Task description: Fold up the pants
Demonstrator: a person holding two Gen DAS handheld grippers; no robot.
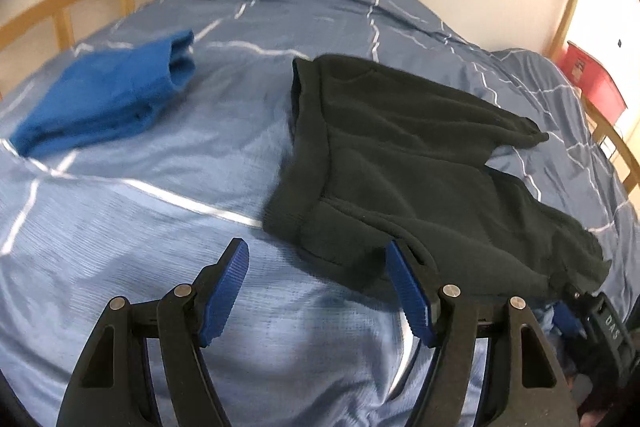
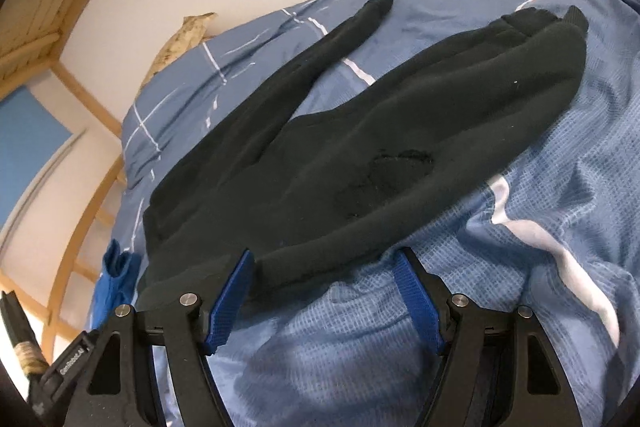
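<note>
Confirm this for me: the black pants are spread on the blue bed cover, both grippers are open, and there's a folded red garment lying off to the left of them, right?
Not quite. The folded garment is blue, not red, as the left wrist view shows. The rest holds: the black pants are spread on the blue bed cover, and both the left gripper and right gripper are open.

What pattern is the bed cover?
Blue with thin white grid lines, clearest in the left wrist view.
</note>
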